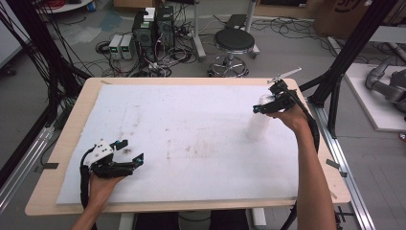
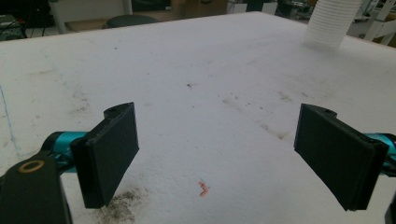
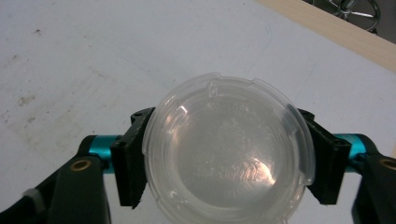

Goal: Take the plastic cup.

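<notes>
Two sets of tongs are in my hands at the desk [image 1: 67,139], which is covered by a stained white foam sheet [image 1: 191,139]. My right tongs [image 1: 268,106] sit at the far right side of the sheet, over a tall stack of white ribbed cups [image 1: 258,125] that stands upright there. From the right gripper view I look straight down on the clear round lid [image 3: 229,151] capping the stack; the black pads [image 3: 131,161] sit against its rim on either side, so these tongs are closed on the lid, at a middling width. My left tongs [image 1: 129,151] rest low at the near left corner of the sheet, well apart from the stack. In the left gripper view their jaws stand wide with nothing between them but bare foam, a small orange fleck [image 2: 203,188] and a dark smudge [image 2: 122,207]; the stack of cups [image 2: 332,23] shows far off at the upper right.
</notes>
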`<state>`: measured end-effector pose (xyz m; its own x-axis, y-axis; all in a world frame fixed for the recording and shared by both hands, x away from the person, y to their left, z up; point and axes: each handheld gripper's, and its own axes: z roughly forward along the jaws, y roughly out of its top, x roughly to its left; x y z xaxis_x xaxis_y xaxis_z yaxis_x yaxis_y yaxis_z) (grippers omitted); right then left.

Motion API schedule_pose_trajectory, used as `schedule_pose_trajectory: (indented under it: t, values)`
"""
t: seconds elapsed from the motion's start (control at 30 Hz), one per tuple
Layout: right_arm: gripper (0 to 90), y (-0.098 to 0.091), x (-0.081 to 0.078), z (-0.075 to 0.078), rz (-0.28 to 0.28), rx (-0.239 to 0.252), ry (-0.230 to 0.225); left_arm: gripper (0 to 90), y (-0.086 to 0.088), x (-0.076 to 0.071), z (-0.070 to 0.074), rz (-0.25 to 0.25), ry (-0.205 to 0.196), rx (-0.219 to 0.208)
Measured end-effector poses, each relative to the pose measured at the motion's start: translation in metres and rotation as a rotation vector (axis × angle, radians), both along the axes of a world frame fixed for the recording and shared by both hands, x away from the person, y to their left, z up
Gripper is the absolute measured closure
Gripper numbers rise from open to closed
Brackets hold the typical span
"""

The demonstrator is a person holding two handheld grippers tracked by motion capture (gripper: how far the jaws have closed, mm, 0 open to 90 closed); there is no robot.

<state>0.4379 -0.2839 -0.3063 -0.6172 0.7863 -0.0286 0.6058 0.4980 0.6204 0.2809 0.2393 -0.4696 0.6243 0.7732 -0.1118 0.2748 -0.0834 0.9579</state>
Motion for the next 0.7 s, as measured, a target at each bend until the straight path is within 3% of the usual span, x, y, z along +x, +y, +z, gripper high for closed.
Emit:
schedule_pose_trajectory:
  t: [0.17,0.7]
  values:
    - [36.3,-0.0008,-0.0011,0.0017,0.008,-0.002,-0.009,13.6,-0.0002,0.0002,-0.0001,0.000,0.000,0.000]
    - [37.8,0.0000,-0.0040,0.0041,0.005,0.001,-0.010,13.6,-0.0009,0.0006,0.0001,-0.006,0.004,0.008]
